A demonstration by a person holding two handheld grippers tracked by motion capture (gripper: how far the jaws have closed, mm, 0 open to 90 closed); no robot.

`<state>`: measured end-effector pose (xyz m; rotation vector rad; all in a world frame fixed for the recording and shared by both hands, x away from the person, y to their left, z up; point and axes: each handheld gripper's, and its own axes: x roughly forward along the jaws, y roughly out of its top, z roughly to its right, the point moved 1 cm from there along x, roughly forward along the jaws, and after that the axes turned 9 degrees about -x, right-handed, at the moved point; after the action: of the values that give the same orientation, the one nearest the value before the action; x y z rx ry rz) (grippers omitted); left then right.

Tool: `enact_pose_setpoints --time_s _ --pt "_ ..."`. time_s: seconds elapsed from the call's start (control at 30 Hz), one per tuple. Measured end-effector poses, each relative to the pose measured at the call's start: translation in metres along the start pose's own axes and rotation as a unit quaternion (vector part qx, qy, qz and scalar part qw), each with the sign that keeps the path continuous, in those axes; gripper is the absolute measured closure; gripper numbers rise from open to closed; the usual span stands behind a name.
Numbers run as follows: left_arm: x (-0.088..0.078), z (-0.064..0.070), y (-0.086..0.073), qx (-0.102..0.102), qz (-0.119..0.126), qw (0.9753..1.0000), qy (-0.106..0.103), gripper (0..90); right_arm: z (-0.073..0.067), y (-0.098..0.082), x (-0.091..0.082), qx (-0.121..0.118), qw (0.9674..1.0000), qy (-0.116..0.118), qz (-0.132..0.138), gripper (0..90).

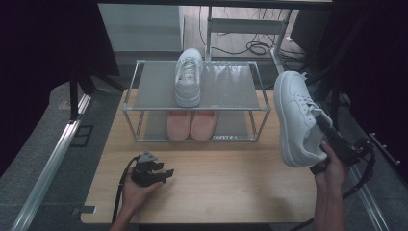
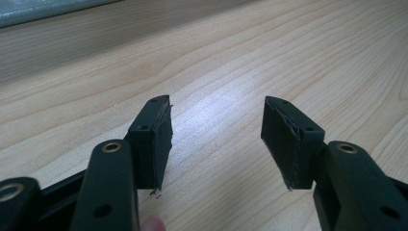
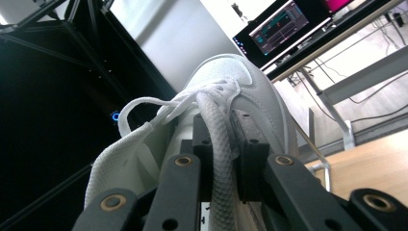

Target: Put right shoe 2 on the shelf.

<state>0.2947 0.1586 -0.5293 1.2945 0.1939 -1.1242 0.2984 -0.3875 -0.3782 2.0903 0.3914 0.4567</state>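
A white sneaker [image 1: 297,117] hangs in the air at the table's right edge, toe pointing up and away. My right gripper [image 1: 323,126] is shut on it: in the right gripper view the jaws pinch the sneaker's [image 3: 240,91] padded tongue. A second white sneaker [image 1: 188,77] stands on the top shelf of the metal rack [image 1: 243,109]. A pair of pink shoes [image 1: 191,125] sits on the lower shelf. My left gripper [image 1: 163,175] rests low over the wooden table [image 1: 231,178] at the front left, open, with nothing between its pads [image 2: 161,139].
The rack stands at the table's far middle, with free shelf room right of the white sneaker. Behind it are a metal frame and cables on the floor. A monitor [image 3: 281,29] glows beyond the held shoe in the right gripper view.
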Motion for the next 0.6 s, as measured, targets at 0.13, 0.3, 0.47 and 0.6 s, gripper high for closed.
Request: enact_pose_setpoints --time_s 0.13,0.3,0.47,0.6 --pt "0.0 0.0 0.0 0.0 0.0 1.0 0.0 45.0 -0.006 0.003 0.008 0.001 1.0 0.007 0.001 81.0" --pt "-0.001 0.0 0.0 0.0 0.001 1.0 0.0 45.0 -0.014 0.008 0.022 -0.008 0.9999 0.01 -0.003 81.0" --pt "0.0 0.0 0.0 0.0 -0.002 1.0 -0.001 44.9 -0.023 0.011 0.039 -0.009 0.9998 0.017 -0.012 81.0" --pt "0.0 -0.001 0.0 -0.002 -0.001 1.0 -0.002 44.9 -0.028 0.012 0.052 -0.008 0.9997 0.021 -0.011 81.0"
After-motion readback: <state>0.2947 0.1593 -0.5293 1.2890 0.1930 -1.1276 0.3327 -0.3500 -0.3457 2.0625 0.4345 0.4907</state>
